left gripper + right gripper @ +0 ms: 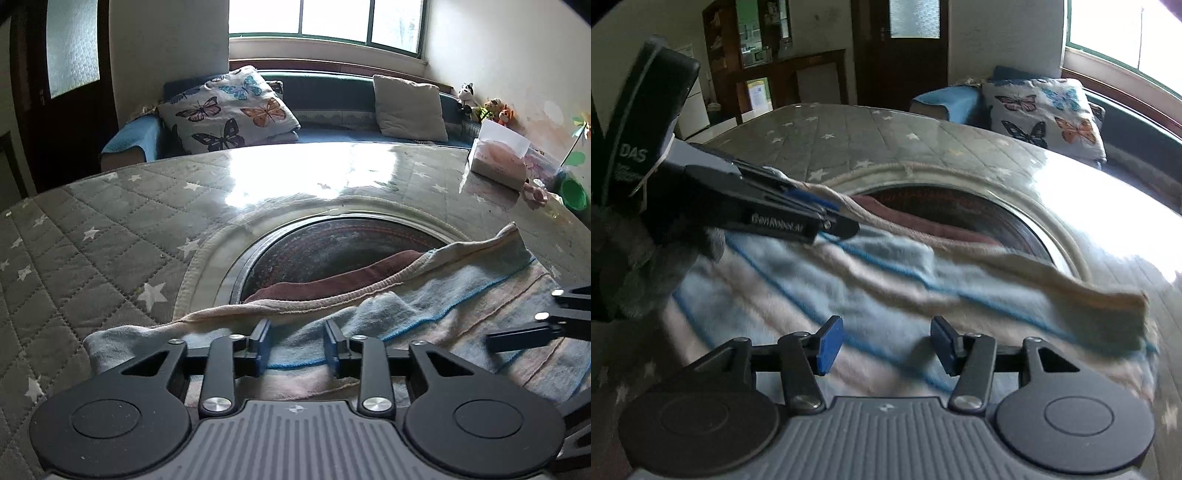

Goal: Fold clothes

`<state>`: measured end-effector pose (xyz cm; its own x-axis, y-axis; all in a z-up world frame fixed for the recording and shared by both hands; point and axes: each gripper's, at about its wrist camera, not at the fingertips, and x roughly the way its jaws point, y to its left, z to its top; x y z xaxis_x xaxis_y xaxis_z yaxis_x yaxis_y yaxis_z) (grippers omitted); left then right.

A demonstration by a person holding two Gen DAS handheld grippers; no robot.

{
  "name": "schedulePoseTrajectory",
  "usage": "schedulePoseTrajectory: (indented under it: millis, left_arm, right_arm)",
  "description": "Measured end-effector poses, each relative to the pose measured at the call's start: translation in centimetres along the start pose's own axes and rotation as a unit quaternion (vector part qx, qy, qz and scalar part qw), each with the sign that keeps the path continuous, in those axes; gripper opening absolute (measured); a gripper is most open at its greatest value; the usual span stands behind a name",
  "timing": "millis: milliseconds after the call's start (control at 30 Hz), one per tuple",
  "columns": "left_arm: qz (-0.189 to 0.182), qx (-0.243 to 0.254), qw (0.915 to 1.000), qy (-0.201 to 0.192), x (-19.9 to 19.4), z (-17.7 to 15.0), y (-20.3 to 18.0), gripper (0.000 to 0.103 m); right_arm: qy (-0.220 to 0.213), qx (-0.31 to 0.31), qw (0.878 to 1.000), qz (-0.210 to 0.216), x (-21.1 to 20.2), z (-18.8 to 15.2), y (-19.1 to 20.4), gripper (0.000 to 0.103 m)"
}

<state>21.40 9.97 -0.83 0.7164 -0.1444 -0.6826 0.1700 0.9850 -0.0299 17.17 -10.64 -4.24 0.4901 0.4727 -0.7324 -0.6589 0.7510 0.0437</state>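
A: Status on the fold?

B: Partway, by my read. The striped garment point(461, 295) lies on the tabletop point(110, 229), near edge, partly over the round dark inset point(332, 243) in the middle. It looks doubled over at least once: the cream hem point(332, 295) runs along the far side and a dark red layer point(332, 280) shows from under it. Can't tell whether that red is lining or a second piece.

A: Grippers?

B: Both spread, nothing pinched. Left hand-held gripper point(297, 345) hovers over the garment's left end, cloth visible between its pads but not clamped. Right hand-held gripper point(886, 345) is over the middle stripes, jaws wider, also empty. The right view is blurred, so don't trust fine detail there.

A: Orientation?

B: Long axis runs left-right across the tabletop, roughly parallel to the near edge. Blue stripes follow that axis. Right end point(1137, 306) is a bit raised and crooked, pointing toward the window side.

A: What's left?

B: I'd judge at least one more fold across the long axis, plus squaring that right end. No neat stack yet.
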Motion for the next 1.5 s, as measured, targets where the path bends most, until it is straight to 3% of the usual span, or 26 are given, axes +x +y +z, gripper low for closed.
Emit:
schedulePoseTrajectory:
  millis: [300,367,667,933,1200,1300,1367,1500]
  left_arm:
    - [0.013,-0.002,0.9999,-0.009,-1.6,-1.1,-0.2,0.042]
    - [0.015,0.001,0.9998,-0.014,-2.4,-1.5,-0.2,0.043]
    - [0.04,0.019,0.9986,-0.027,-6.4,-4.6,-0.4,0.049]
    - [0.087,-0.047,0.9948,-0.021,-9.9,-7.8,2.0,0.051]
    - [0.077,-0.111,0.9908,-0.005,-11.2,-9.8,3.5,0.05]
    - [0.066,-0.126,0.9898,-0.002,-11.4,-9.9,3.9,0.045]
    - [0.058,-0.134,0.9893,-0.001,-11.6,-10.0,4.1,0.04]
    - [0.044,-0.15,0.9877,0.002,-11.7,-10.1,4.6,0.023]
  right_arm:
    - [-0.022,0.055,0.998,-0.024,-5.5,-4.9,-3.0,0.056]
    - [-0.026,0.056,0.997,-0.044,-6.5,-5.8,-3.4,0.062]
    - [-0.016,0.085,0.994,-0.071,-9.5,-9.1,-5.2,0.062]
    - [-0.04,0.114,0.988,-0.091,-11.7,-9.6,-6.1,0.063]
    - [-0.055,0.172,0.978,-0.108,-11.0,-9.2,-8.9,0.062]
    - [-0.05,0.192,0.975,-0.1,-10.2,-9.4,-9.6,0.055]
    - [-0.047,0.202,0.974,-0.094,-9.9,-9.5,-9.8,0.045]
    - [-0.05,0.212,0.972,-0.092,-9.7,-9.8,-10.1,0.028]
